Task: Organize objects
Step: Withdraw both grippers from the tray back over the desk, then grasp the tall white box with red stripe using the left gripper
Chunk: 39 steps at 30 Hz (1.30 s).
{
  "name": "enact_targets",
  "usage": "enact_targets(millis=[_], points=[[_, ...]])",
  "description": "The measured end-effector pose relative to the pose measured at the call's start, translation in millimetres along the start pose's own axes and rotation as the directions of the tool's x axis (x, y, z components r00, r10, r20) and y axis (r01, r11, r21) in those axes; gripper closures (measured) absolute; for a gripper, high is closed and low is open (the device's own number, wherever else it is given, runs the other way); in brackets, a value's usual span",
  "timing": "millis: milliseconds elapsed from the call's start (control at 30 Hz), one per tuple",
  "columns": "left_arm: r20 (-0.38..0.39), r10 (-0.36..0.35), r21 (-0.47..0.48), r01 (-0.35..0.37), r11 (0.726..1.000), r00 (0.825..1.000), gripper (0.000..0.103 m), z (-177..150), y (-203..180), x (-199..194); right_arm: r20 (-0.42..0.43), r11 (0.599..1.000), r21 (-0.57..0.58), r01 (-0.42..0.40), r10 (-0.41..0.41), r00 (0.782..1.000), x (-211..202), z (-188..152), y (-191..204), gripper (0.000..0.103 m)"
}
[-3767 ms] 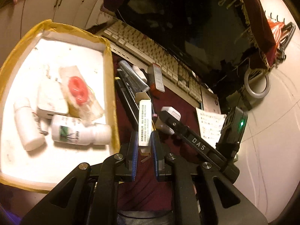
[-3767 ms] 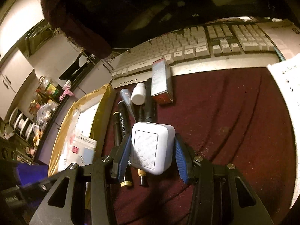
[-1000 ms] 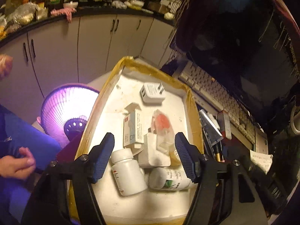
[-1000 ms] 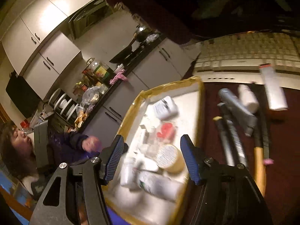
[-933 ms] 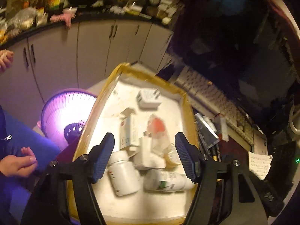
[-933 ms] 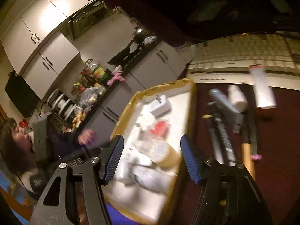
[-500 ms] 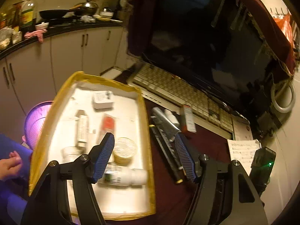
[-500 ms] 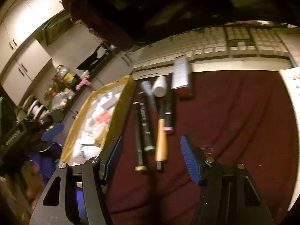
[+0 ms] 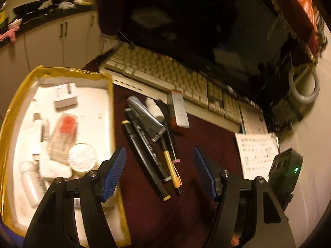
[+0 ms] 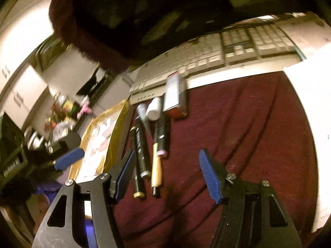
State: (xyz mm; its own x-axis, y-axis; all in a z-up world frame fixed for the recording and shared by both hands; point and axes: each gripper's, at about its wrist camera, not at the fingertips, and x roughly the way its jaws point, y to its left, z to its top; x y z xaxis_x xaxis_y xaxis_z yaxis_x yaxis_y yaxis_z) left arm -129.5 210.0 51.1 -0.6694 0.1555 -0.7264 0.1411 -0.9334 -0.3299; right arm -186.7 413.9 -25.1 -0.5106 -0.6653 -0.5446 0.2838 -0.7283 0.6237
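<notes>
My left gripper (image 9: 158, 172) is open and empty above the maroon cloth, beside the yellow-rimmed white tray (image 9: 62, 71). The tray holds a white charger (image 9: 65, 98), a red-labelled packet (image 9: 66, 128), a round tub (image 9: 82, 158) and a white bottle (image 9: 31, 183). Pens (image 9: 149, 155), a grey tube (image 9: 145, 119), a small white bottle (image 9: 154, 107) and a red-ended box (image 9: 178, 109) lie on the cloth. My right gripper (image 10: 165, 171) is open and empty over the pens (image 10: 142, 155), with the box (image 10: 173, 92) and small bottle (image 10: 154, 108) beyond.
A beige keyboard (image 9: 165, 76) lies in front of a dark monitor (image 9: 186, 20). A notepad (image 9: 257, 155) lies at the right. The left gripper (image 10: 68, 159) shows at the left of the right wrist view. Kitchen cabinets (image 9: 51, 39) stand behind.
Both grippers let go of their items in the tray, the small box and the charger. They have swung back right over the pens on the cloth. Both are open.
</notes>
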Motion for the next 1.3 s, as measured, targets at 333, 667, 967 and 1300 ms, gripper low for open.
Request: enact_targets(millis=[333,667,967,1300], points=[[-0.106,0.002,0.004,-0.002,1.000,0.994,0.037,15.7,-22.5,45.1,0.013,0.999,0.039,-0.008,0.008,1.000,-1.7,1.9,-5.6,0.045],[-0.129,0.011,0.021,-0.008,1.000,0.992,0.038,56.4,-45.2,71.9,0.024,0.997,0.072,-0.018,0.016,1.000,-2.7,3.9,-11.8,0.045],[-0.204,0.035,0.070,-0.020,0.997,0.978,0.038,77.8,-60.7,118.8,0.034,0.996,0.089,-0.027,0.024,0.999,-5.6,5.5,-14.7,0.045],[-0.195,0.154,0.158,-0.124,0.980,0.969,0.078,78.3,-68.8,136.1,0.025,0.995,0.090,-0.040,0.038,0.999,-4.9,3.2,-14.2,0.045]])
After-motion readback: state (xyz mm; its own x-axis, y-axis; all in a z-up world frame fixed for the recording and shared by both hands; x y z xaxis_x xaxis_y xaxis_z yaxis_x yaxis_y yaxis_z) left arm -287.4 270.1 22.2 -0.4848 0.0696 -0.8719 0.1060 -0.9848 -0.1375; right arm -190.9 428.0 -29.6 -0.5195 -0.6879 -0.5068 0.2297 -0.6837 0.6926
